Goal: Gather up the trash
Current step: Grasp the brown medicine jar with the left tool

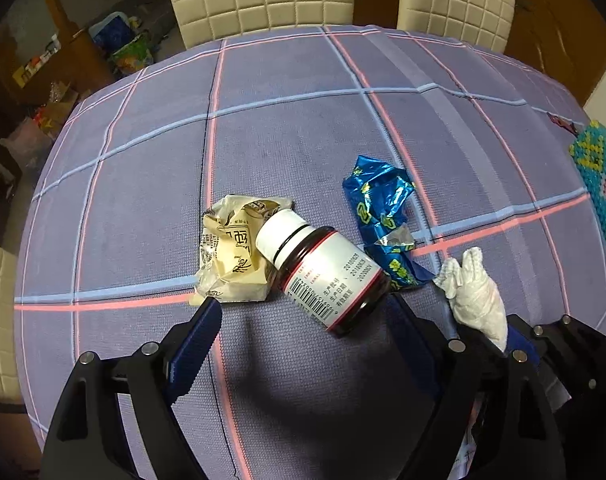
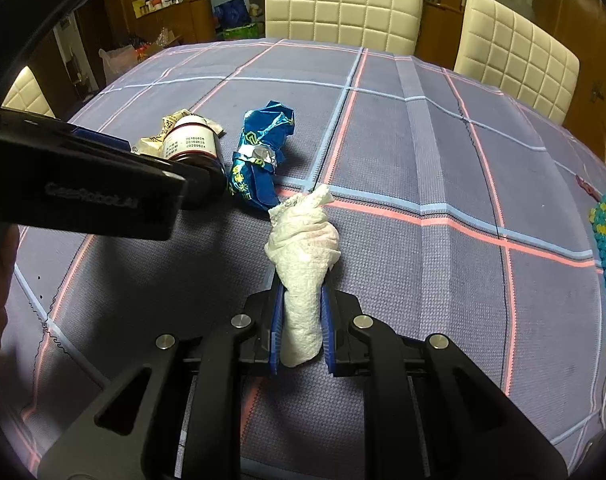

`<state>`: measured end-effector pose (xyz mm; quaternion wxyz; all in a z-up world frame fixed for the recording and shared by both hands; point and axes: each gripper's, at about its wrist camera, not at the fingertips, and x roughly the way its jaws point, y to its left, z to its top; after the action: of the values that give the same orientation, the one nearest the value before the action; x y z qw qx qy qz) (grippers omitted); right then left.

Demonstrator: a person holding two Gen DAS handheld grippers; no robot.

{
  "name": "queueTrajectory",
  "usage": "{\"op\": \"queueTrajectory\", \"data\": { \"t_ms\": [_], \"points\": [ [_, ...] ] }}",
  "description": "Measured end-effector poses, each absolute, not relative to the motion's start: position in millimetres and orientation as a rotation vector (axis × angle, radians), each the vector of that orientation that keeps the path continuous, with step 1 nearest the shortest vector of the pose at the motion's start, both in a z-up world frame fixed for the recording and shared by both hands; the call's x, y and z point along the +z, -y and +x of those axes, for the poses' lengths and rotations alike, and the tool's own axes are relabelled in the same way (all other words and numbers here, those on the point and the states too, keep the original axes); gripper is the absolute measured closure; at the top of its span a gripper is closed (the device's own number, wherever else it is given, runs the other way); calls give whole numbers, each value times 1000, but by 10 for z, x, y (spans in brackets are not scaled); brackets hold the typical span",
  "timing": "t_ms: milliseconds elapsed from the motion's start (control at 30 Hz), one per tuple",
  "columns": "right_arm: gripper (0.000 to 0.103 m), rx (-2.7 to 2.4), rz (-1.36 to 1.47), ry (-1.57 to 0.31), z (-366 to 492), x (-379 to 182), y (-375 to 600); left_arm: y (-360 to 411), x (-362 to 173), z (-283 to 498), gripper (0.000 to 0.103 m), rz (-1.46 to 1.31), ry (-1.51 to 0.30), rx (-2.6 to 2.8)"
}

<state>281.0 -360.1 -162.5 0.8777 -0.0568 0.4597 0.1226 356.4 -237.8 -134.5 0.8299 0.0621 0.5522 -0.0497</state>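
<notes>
Lying on the table, the bottle is framed by the spread left gripper; the tissue is clamped in the right gripper, beside a blue wrapper.

Both grippers are built from matte black plastic with angular, cut-out linkage arms. The left gripper carries blue ribbed pads on the inner faces of its fingers, and round silver screw heads sit at the linkage joints. The right gripper has the same black frame, with four silver screw heads across its linkage and blue ribbed fingers. In the right wrist view, the side of the left gripper's black body bears faint raised lettering, too blurred to read for certain. At that view's left edge, a strip of bare skin shows.
</notes>
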Motion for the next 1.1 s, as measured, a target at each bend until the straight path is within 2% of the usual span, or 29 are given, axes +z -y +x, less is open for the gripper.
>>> {"op": "queueTrajectory", "data": {
  "t_ms": [567,900,1100],
  "points": [
    [86,269,-93,-953,2835,-1603,3702,2477,-1168,3738,22,73,-1161,-63],
    [86,291,-87,-954,2885,-1622,3698,2408,-1426,3801,22,73,-1238,-24],
    [86,302,-102,-951,2869,-1622,3646,2345,-1484,3762,22,65,-1222,-19]
  ]
}}
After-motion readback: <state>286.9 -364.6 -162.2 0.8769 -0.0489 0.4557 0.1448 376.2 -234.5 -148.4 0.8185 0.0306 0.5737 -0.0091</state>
